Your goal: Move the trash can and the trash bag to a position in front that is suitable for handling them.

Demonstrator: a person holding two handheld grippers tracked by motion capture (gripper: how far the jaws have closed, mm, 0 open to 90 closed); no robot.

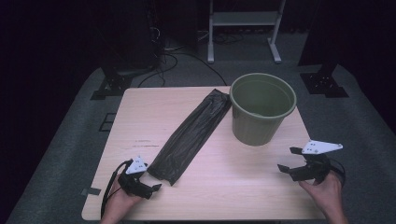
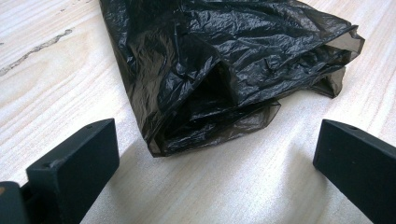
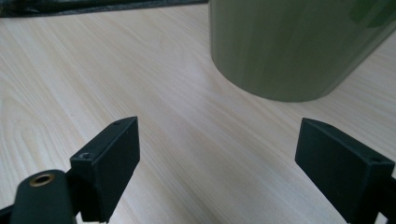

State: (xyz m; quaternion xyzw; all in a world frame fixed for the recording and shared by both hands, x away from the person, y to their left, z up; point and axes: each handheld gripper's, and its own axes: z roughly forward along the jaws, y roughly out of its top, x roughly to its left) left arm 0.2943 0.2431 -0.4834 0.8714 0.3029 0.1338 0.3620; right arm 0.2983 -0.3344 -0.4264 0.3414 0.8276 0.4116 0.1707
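- The tabletop [image 1: 233, 186] is pale wood grain with rounded corners, standing on a grey floor mat [image 1: 60, 154]; a short dark scuff marks its left part.
- Beyond the far edge, a white metal frame [image 1: 243, 18] stands on the floor, and black cables [image 1: 173, 58] trail past it.
- A black plastic bag [image 1: 191, 135] lies flat and folded into a long strip, running diagonally from the far middle of the tabletop towards the near left. Its far end lies just beside the bucket's rim; its near end [image 2: 224, 84], crumpled and layered with a loose open fold, rests on the wood just ahead of the left hand-held gripper.
- A green bucket [image 1: 261, 109] stands upright on the far right part of the tabletop, its mouth open upwards. In the right gripper view its lower wall [image 3: 289, 46] rises ahead of the jaws, well apart from them.
- The right hand-held gripper [image 1: 292, 161] is held at the near right by a hand, pointing left towards the middle of the tabletop. Its jaws are spread wide with only bare wood between them.
- The left hand-held gripper [image 1: 149, 186] sits at the near left corner, low over the wood. Its jaws are spread wide too, and the bag's near end lies just ahead of them, untouched by either pad.
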